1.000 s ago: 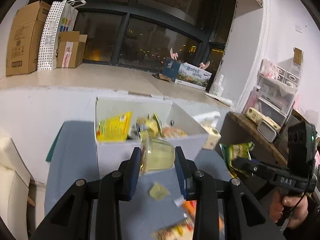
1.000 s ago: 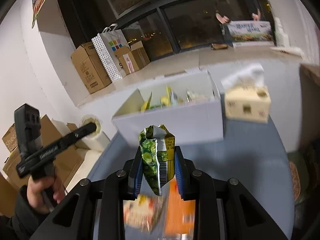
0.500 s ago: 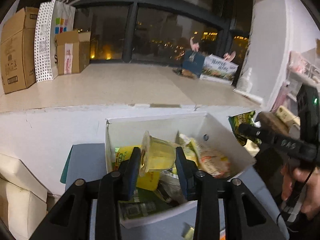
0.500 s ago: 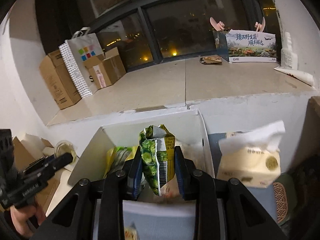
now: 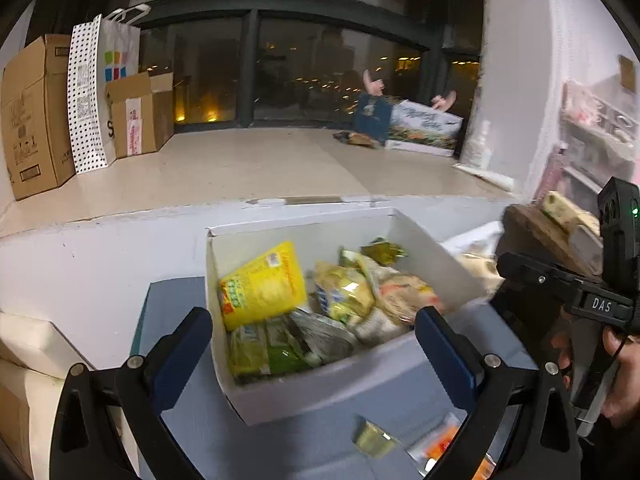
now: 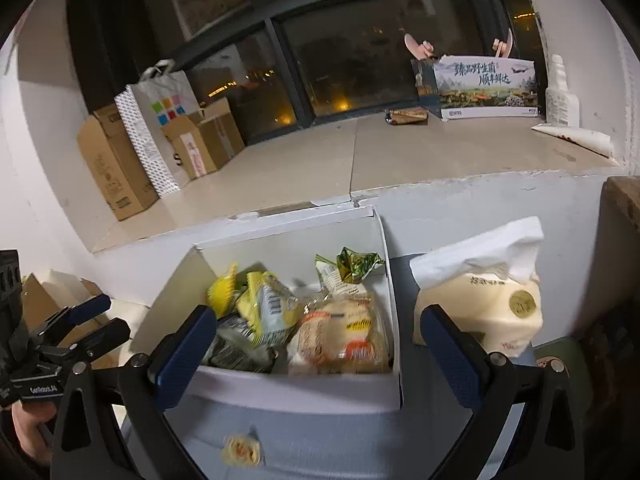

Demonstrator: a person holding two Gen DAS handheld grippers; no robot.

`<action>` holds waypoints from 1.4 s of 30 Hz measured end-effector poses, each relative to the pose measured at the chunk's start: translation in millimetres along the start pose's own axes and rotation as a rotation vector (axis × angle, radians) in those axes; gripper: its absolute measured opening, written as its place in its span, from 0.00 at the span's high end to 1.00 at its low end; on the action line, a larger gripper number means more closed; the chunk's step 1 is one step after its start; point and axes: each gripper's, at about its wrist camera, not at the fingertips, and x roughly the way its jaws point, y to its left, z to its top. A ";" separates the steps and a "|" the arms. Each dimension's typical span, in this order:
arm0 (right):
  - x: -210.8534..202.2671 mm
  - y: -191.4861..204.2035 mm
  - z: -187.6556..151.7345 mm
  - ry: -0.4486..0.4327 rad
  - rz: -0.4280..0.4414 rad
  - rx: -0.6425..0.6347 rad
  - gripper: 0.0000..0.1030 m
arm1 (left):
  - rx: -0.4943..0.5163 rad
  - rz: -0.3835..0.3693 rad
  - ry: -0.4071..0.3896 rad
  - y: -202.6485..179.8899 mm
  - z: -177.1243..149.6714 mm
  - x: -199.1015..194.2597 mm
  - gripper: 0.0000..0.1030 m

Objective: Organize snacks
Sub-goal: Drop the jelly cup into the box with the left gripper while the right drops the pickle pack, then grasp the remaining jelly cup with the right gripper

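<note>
Both grippers — left gripper (image 5: 312, 344), right gripper (image 6: 320, 344) — jaws just opened wide, empty, over the snack box (image 6: 280, 394).

Showing black triangular frames with silver screws and blue pads on the left gripper (image 5: 314, 354) and the right gripper (image 6: 320, 354). Bearing white "DAS" lettering and a small green light on the right gripper's black body, seen from the left camera. Wearing what looks like a dark sleeve above the left hand (image 6: 30, 428).
</note>
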 end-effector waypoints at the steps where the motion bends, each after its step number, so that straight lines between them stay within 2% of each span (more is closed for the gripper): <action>1: -8.5 0.7 -3.5 -0.015 0.013 0.000 0.00 | 0.002 -0.008 -0.006 -2.4 -2.8 -8.1 0.00; 6: -60.7 12.0 -30.1 -0.080 0.105 -0.027 0.00 | 0.048 -0.051 -0.037 -22.0 -30.2 -60.9 0.00; 10: -103.3 23.2 -59.7 -0.105 0.183 -0.082 0.00 | 0.066 -0.136 -0.016 -37.4 -67.7 -95.6 0.00; 13: -133.7 26.1 -84.4 -0.141 0.203 -0.100 0.00 | 0.060 -0.141 -0.025 -44.9 -92.0 -114.2 0.00; 18: -175.9 25.7 -132.9 -0.163 0.164 -0.106 0.00 | 0.062 -0.171 -0.031 -59.6 -137.6 -139.6 0.00; 23: -199.3 21.5 -177.3 -0.200 0.099 -0.105 0.00 | 0.085 -0.191 -0.001 -74.5 -173.8 -151.2 0.00; 27: -194.3 17.5 -201.7 -0.121 0.075 -0.087 0.00 | 0.049 -0.221 -0.005 -79.1 -190.2 -157.8 0.00; 31: -181.5 16.2 -211.3 -0.064 0.037 -0.097 0.00 | 0.039 -0.179 -0.003 -82.0 -198.1 -162.2 0.00; 38: -155.0 16.7 -206.7 0.016 0.043 -0.079 0.00 | -0.022 -0.164 0.004 -67.0 -210.5 -167.4 0.00; 42: -105.5 25.4 -195.2 0.135 0.059 -0.071 0.00 | -0.048 -0.156 0.008 -60.3 -214.0 -165.9 0.00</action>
